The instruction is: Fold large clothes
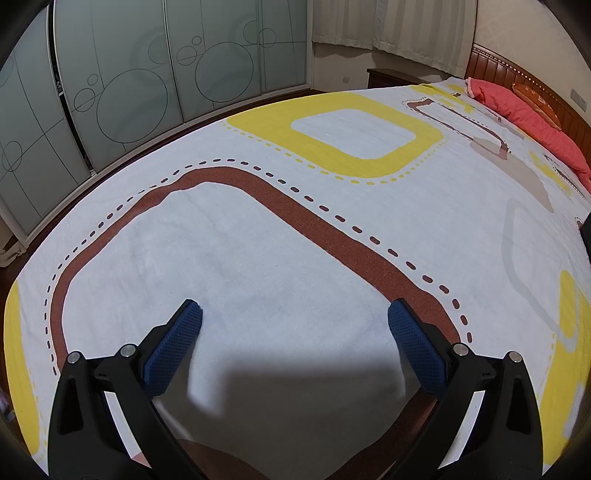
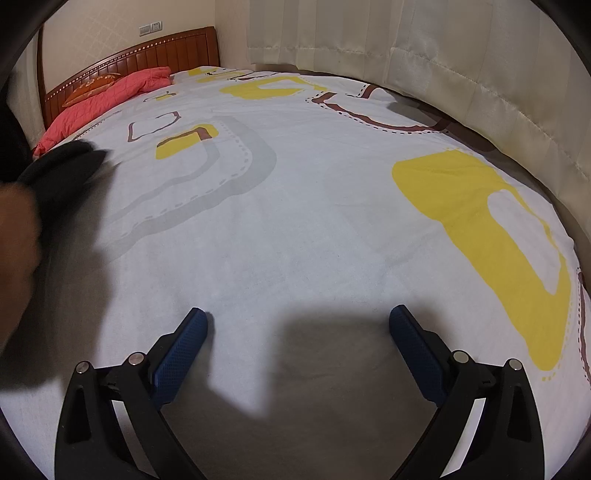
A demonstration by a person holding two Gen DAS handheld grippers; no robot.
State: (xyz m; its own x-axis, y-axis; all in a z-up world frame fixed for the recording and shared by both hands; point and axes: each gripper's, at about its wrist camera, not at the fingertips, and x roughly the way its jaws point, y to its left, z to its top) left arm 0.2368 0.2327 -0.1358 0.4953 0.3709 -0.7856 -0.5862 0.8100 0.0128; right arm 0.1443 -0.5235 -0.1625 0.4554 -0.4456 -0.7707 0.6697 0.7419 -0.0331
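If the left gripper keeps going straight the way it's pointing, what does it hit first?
Most likely the bedspread itself: the open left gripper angles down at bare white fabric inside the brown band. Nothing else lies between, though depth is unclear.

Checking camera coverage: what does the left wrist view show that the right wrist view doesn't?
Left wrist only: frosted sliding wardrobe doors with circle patterns and the left gripper, jaws open.

Right wrist only: a blurred dark object at the left edge and the right gripper, jaws open.

Both: white bedsheet with yellow, brown and grey shapes, pink quilted blanket, wooden headboard, cream curtains.
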